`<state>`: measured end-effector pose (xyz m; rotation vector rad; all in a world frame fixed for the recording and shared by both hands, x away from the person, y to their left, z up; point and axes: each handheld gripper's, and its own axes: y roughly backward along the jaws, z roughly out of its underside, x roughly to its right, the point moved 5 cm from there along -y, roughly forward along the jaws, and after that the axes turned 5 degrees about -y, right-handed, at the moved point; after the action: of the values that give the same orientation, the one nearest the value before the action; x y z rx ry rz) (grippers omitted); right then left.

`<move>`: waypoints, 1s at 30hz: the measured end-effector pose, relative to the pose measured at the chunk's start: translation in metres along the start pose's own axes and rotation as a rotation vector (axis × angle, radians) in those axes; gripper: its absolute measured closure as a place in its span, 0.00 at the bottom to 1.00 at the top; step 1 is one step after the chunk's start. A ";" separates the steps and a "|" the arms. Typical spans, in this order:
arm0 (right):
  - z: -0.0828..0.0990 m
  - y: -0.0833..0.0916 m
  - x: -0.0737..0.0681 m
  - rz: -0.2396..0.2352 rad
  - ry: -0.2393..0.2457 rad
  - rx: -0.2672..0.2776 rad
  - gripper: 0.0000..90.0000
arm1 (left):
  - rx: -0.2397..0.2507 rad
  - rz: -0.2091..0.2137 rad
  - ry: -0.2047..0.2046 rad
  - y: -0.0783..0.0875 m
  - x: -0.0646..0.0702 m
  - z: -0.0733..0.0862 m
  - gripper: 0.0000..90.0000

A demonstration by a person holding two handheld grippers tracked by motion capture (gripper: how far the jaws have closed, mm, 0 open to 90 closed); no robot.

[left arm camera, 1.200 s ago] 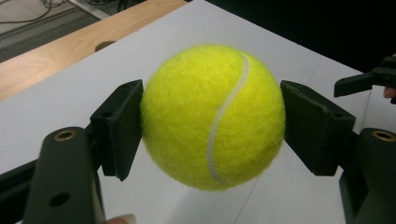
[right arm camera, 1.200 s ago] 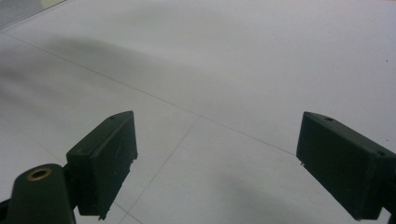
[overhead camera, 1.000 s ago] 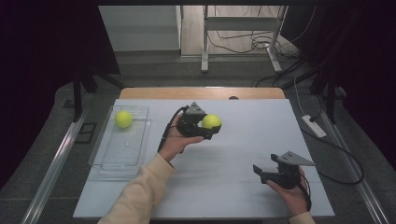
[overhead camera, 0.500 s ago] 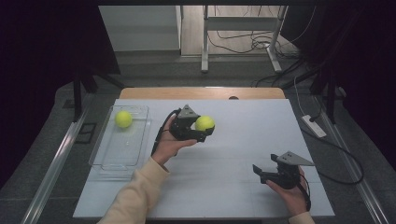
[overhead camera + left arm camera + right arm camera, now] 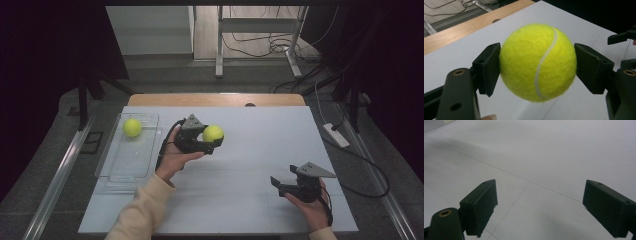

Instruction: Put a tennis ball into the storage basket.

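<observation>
A yellow tennis ball (image 5: pixel 213 133) (image 5: pixel 538 62) is clamped between the jaws of my left gripper (image 5: pixel 210 142) (image 5: pixel 537 66), held above the middle of the white table (image 5: pixel 260 150); both pads press on its sides. A second tennis ball (image 5: pixel 132 127) lies at the far end of a clear plastic tray (image 5: pixel 112 165) at the table's left. My right gripper (image 5: pixel 278 185) (image 5: pixel 540 206) rests low over the table's near right, jaws wide apart with nothing but bare tabletop between them.
A wooden strip (image 5: pixel 215 99) runs along the table's far edge. A power strip and cables (image 5: pixel 336 135) lie on the floor to the right. Metal rails (image 5: pixel 60 170) flank the table on the left.
My left gripper has carried the ball a little leftward, toward the tray. The right gripper has stayed put.
</observation>
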<state>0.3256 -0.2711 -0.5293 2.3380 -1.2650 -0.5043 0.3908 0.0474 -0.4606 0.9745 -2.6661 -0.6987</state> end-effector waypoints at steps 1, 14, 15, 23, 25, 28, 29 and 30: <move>0.000 0.000 0.000 0.000 0.002 -0.001 0.14 | 0.000 0.000 0.000 0.000 0.000 0.000 0.30; 0.001 0.000 0.000 0.002 -0.001 -0.002 0.14 | 0.019 -0.009 0.025 0.015 -0.004 0.008 0.30; 0.001 0.000 0.000 0.002 -0.002 -0.002 0.14 | 0.020 -0.013 0.027 0.016 -0.005 0.009 0.30; 0.000 -0.001 -0.001 0.002 0.003 -0.002 0.14 | 0.028 -0.031 0.038 0.024 -0.011 0.013 0.30; 0.000 -0.001 -0.001 0.003 0.001 -0.002 0.14 | 0.032 -0.034 0.039 0.026 -0.013 0.013 0.30; 0.000 -0.001 -0.001 0.003 0.003 -0.002 0.14 | 0.036 -0.038 0.040 0.029 -0.013 0.013 0.30; 0.000 -0.001 -0.001 0.002 0.004 -0.002 0.14 | 0.038 -0.037 0.039 0.030 -0.013 0.013 0.30; 0.000 0.000 -0.001 0.002 0.004 -0.002 0.14 | 0.041 -0.038 0.043 0.031 -0.013 0.013 0.30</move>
<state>0.3253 -0.2701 -0.5297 2.3344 -1.2638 -0.4995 0.3794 0.0815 -0.4574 1.0417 -2.6408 -0.6255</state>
